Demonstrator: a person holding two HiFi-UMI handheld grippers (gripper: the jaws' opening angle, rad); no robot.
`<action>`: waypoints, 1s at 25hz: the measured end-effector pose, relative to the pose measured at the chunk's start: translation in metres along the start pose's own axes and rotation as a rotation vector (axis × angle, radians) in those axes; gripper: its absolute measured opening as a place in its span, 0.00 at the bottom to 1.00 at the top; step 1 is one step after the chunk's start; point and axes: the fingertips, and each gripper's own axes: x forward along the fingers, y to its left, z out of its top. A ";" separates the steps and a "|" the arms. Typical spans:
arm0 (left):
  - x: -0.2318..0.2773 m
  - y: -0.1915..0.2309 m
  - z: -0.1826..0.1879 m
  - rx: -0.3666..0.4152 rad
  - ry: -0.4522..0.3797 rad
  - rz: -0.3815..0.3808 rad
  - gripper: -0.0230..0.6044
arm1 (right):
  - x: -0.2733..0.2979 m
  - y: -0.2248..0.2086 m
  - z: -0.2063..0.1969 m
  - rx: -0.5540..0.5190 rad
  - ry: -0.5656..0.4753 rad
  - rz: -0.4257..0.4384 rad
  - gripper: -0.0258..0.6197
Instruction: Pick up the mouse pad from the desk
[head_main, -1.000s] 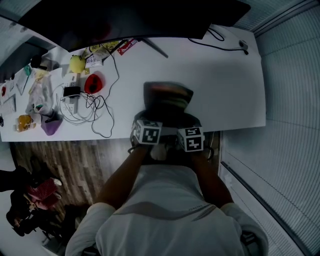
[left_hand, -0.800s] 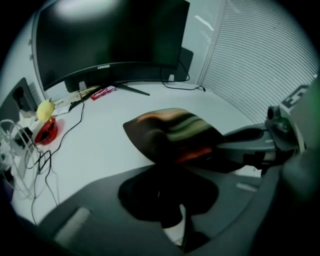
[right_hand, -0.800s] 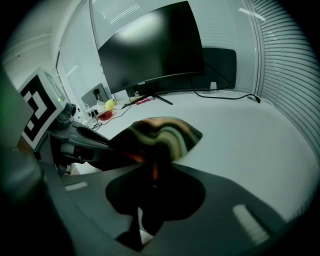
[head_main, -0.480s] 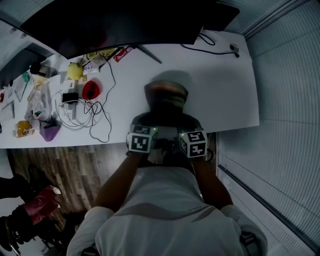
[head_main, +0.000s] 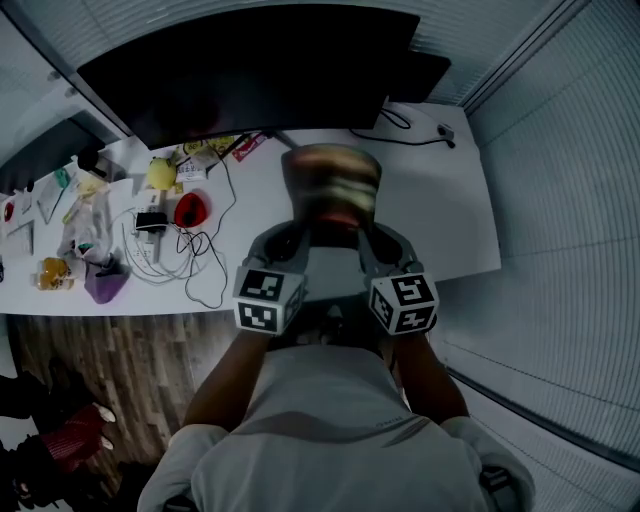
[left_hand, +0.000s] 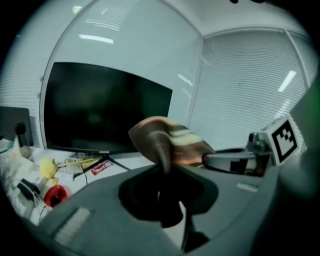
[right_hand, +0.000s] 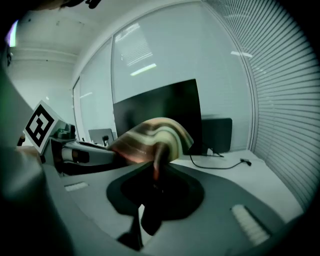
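Observation:
The mouse pad (head_main: 332, 190), striped in brown, cream and orange, is off the white desk (head_main: 440, 210) and curls in the air in front of the monitor. My left gripper (head_main: 303, 236) is shut on its near left edge, and my right gripper (head_main: 362, 236) is shut on its near right edge. In the left gripper view the mouse pad (left_hand: 170, 145) rises out of the closed left gripper (left_hand: 164, 169). In the right gripper view the mouse pad (right_hand: 150, 136) bends up from the closed right gripper (right_hand: 156, 172).
A wide dark monitor (head_main: 250, 80) stands at the back of the desk. To the left lie tangled cables (head_main: 190, 235), a red object (head_main: 188, 208), a yellow object (head_main: 160, 172) and a purple cup (head_main: 103, 282). A black cable (head_main: 410, 125) runs at the back right. Blinds line the right wall.
Both grippers have risen together from the desk's near edge, and the mouse pad has come up off the desk with them. It now curls in front of the monitor.

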 end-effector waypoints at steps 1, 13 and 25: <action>-0.007 -0.001 0.013 0.010 -0.036 -0.002 0.13 | -0.006 0.004 0.014 -0.011 -0.030 0.003 0.10; -0.091 -0.044 0.136 0.186 -0.349 -0.027 0.14 | -0.079 0.039 0.140 -0.113 -0.341 -0.010 0.10; -0.127 -0.059 0.167 0.239 -0.442 -0.029 0.14 | -0.110 0.062 0.176 -0.165 -0.440 0.012 0.10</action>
